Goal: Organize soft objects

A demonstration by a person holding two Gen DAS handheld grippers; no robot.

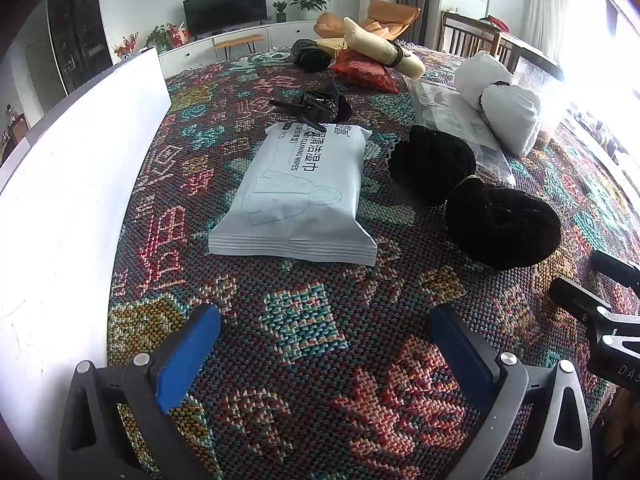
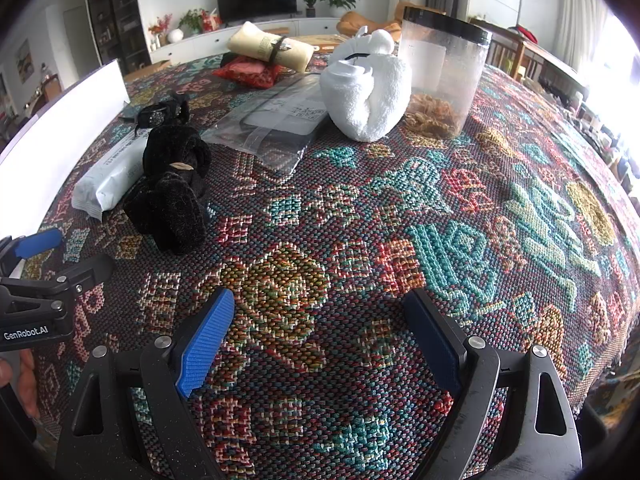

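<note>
L gripper [image 1: 325, 336] released, blue pads wide apart, nothing btwn them, hovering over woven patterned tablecloth [image 1: 304, 360]. R gripper [image 2: 319, 330] also released, pads spread, empty, over the same cloth. Side of L gripper body reads "GenRobot.AI" in R wrist view; R gripper body in L view shows partial "DAS", rest cut off.

Soft items: pale blue wipes pack [image 1: 296, 192], printed "CLEANING WIPES" + Chinese text, lies flat just ahead of L gripper. Black fuzzy bundle [image 1: 476, 196], tied at middle, just beside pack on its R. White towel bundle [image 2: 368, 88] further back, touching clear jar w/ black lid [image 2: 444, 68]. Clear plastic bag w/ QR label [image 2: 276, 120] next to towel. Cream roll [image 2: 272, 50] on red pouch [image 2: 250, 72] at far end.
</note>
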